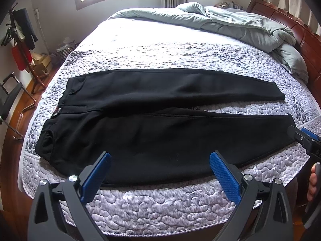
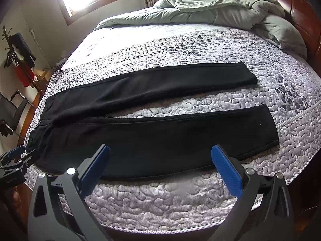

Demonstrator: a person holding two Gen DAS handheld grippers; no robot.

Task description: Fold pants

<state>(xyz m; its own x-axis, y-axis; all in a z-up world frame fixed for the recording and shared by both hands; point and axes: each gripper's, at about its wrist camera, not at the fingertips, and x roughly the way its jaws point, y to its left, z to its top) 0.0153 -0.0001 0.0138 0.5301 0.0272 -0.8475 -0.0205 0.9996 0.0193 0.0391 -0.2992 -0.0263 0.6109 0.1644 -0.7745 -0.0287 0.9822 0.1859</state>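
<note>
Black pants [image 1: 152, 120] lie flat on the bed, waistband to the left, two legs spread apart to the right; they also show in the right wrist view [image 2: 160, 138]. My left gripper [image 1: 160, 156] is open and empty, hovering just above the near leg's front edge toward the waist side. My right gripper [image 2: 160, 150] is open and empty, hovering over the near leg's front edge closer to the cuff. The right gripper shows at the left wrist view's right edge [image 1: 307, 140]; the left gripper shows at the right wrist view's left edge [image 2: 18, 158].
The bed has a grey quilted cover [image 1: 160, 204]. A rumpled pale green duvet [image 1: 240, 24] lies at the far right by the wooden headboard [image 1: 305, 40]. A coat rack [image 1: 22, 38], a chair [image 1: 12, 100] and boxes stand on the floor at the left.
</note>
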